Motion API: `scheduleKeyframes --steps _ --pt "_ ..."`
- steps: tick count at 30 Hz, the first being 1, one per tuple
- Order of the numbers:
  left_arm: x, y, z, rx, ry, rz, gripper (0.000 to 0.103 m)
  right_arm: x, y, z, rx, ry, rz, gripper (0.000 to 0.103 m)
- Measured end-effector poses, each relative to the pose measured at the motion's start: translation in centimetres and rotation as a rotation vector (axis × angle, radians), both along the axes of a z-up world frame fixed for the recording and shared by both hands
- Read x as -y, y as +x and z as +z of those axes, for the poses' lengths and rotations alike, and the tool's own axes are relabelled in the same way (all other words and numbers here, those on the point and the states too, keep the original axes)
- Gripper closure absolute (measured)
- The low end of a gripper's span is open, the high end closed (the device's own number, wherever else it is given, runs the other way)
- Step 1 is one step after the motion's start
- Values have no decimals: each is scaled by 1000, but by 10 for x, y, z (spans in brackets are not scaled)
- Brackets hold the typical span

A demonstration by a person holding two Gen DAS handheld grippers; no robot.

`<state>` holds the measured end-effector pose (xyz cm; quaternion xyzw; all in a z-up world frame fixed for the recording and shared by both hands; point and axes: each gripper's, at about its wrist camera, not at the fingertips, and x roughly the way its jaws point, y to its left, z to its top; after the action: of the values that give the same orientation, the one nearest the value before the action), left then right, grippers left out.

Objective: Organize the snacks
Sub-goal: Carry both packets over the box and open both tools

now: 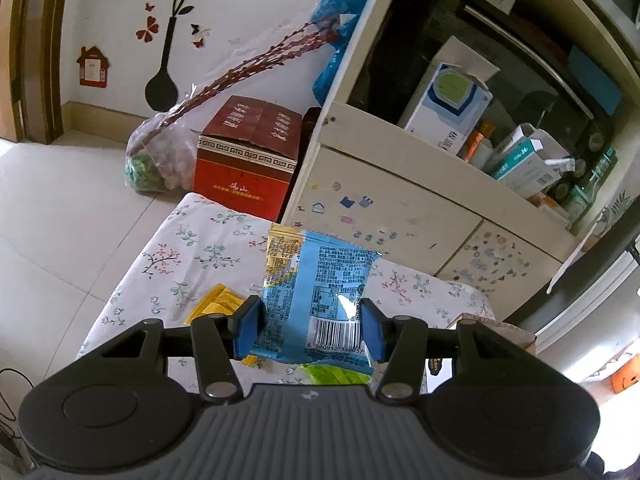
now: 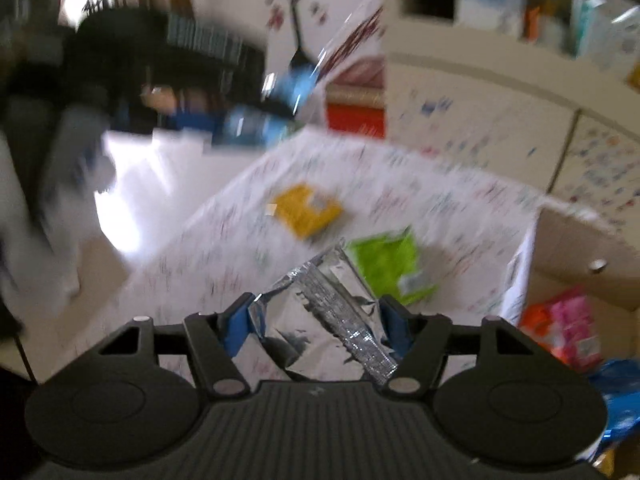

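A blue snack packet is held upright, barcode showing; a silver one is held tilted. Yellow and green packets lie mid-table.

Black ribbed claw bodies, blue pads, silver pivot screws.

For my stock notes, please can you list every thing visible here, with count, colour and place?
blue snack packet: 1, blue and yellow, held up above the table
silver snack packet: 1, silver foil, held above the table
yellow packet: 1, yellow, lying on the table
green packet: 1, lime green, on the table beside the yellow packet
table: 1, white floral cloth
red box: 1, red, on the floor behind the table
cabinet: 1, cream, holding boxes
left hand-held gripper: 1, black with blue pads, shut on blue snack packet
right hand-held gripper: 1, same colours, shut on silver snack packet
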<state>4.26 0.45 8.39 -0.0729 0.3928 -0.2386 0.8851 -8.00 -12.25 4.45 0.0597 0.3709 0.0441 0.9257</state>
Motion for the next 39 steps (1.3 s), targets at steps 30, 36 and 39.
scheduleKeyframes --steps 30,36,39 --pt "116 -58 -6 74 81 -218 45 148 -103 65 270 217 -553 35" --pt "136 -74 -9 94 85 -279 45 161 -114 63 275 230 -602 35" --pt "146 -81 -12 97 86 -314 45 170 -117 58 269 243 -640 35"
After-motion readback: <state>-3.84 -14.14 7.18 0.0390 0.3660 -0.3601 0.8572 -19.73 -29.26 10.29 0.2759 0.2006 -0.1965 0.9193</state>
